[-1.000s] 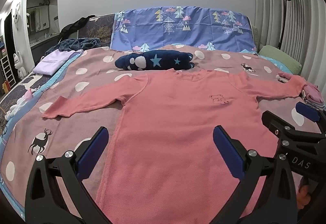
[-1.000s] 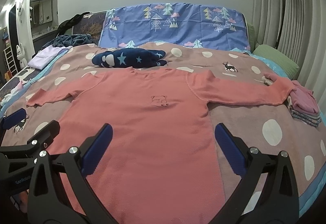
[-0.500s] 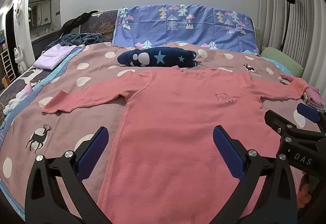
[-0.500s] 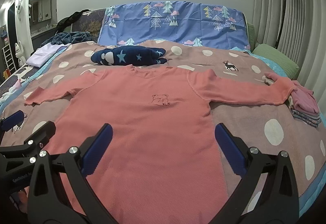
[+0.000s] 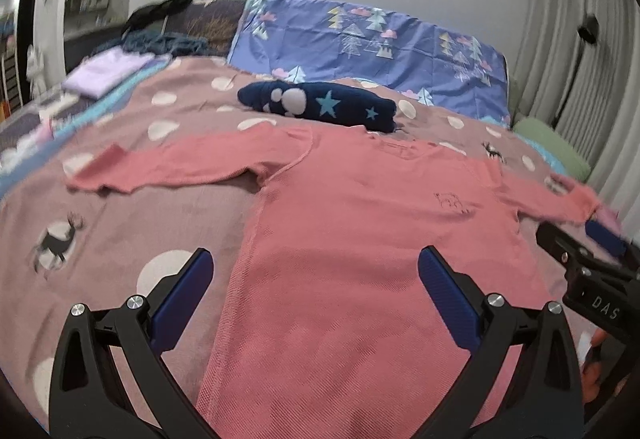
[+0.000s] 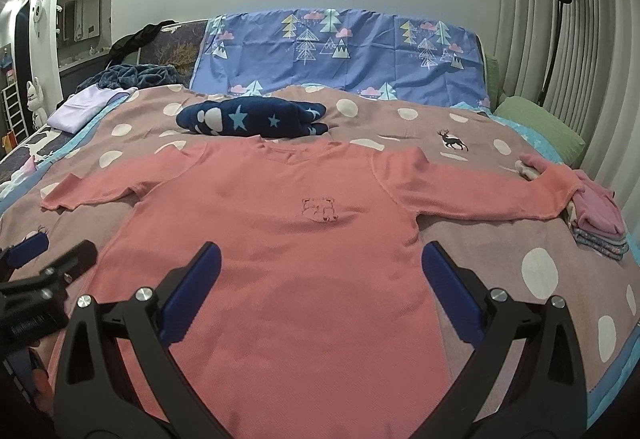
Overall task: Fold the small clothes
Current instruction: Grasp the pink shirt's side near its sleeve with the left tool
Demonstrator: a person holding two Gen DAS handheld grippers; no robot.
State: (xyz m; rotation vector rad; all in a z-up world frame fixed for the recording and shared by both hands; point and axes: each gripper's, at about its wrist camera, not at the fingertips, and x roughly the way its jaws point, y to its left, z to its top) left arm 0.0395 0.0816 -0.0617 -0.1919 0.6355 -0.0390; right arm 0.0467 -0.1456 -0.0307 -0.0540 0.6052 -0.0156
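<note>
A small pink long-sleeved shirt (image 5: 360,239) lies flat and face up on the bed, both sleeves spread out; it also shows in the right wrist view (image 6: 288,239). A small bear drawing (image 6: 319,208) marks its chest. My left gripper (image 5: 316,291) is open and empty, hovering above the shirt's lower left side. My right gripper (image 6: 320,291) is open and empty above the shirt's lower middle. Each gripper shows at the edge of the other's view.
The bed cover (image 6: 500,239) is brown with white dots. A folded navy star garment (image 6: 252,119) lies beyond the collar. A stack of folded clothes (image 6: 596,219) sits by the right cuff. A folded lilac garment (image 5: 108,73) lies far left. A blue pillow (image 6: 340,55) stands behind.
Both grippers have moved forward over the shirt. The left one has also swung left, blurring its view. Both stay open.
</note>
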